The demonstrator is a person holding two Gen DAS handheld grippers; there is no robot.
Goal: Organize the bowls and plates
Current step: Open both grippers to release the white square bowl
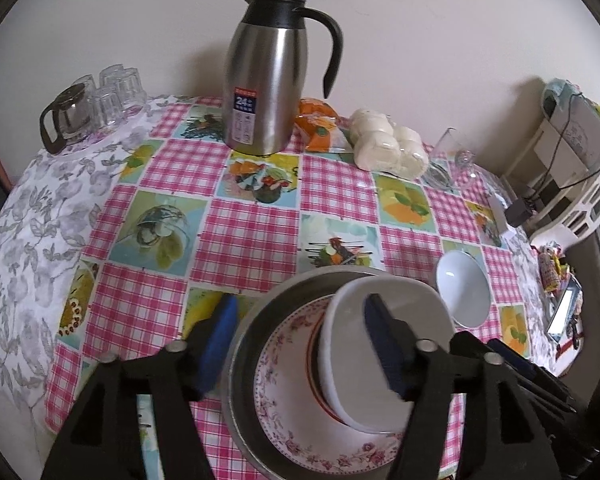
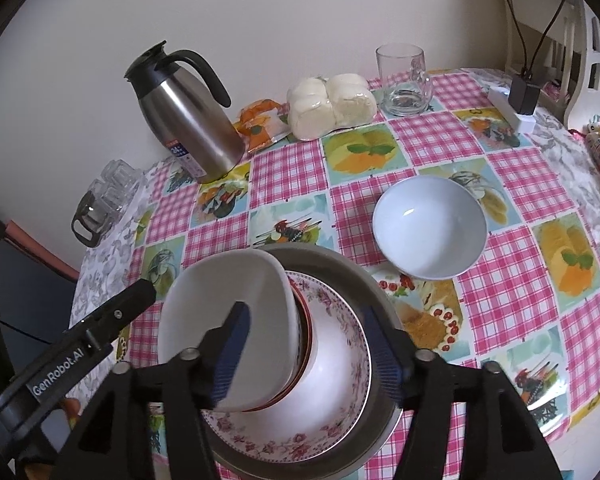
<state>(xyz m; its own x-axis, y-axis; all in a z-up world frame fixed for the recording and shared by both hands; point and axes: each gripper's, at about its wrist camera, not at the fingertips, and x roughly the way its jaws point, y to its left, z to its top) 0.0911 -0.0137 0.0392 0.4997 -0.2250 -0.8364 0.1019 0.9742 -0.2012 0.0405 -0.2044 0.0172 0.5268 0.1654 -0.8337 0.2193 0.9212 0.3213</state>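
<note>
a stack of dishes sits near the front edge of a table [image 1: 256, 236] covered in a pink-checked cloth with fruit prints. at the bottom is a grey metal pan [image 1: 244, 344], inside it a floral-rimmed plate [image 1: 292, 412], then what looks like a red-rimmed dish [image 2: 306, 344], mostly hidden, and on top a white squarish bowl [image 1: 404, 312] resting tilted.

the left gripper [image 1: 304, 344] hangs over the stack with its fingers [image 1: 220, 344] apart: one blue pad outside the pan's left rim, the other over the white bowl, neither visibly pressing on anything. the right gripper [image 2: 308, 352] comes in from the other side, its fingers [image 2: 232, 356] likewise spread, one pad in front of the white bowl and one by the pan's right rim, gripping nothing. the left gripper's black body also shows at the left edge of the right wrist view.

a pale blue bowl [image 2: 430, 228] stands upright on its own, just beyond the stack and to its right.

along the wall stand a steel thermos jug [image 1: 264, 76], an orange snack packet [image 1: 316, 124], a bag of white buns [image 1: 388, 144] and a clear glass mug [image 2: 404, 80]. upturned glasses [image 1: 116, 96] and a glass teapot [image 1: 66, 118] sit at the far left corner.
</note>
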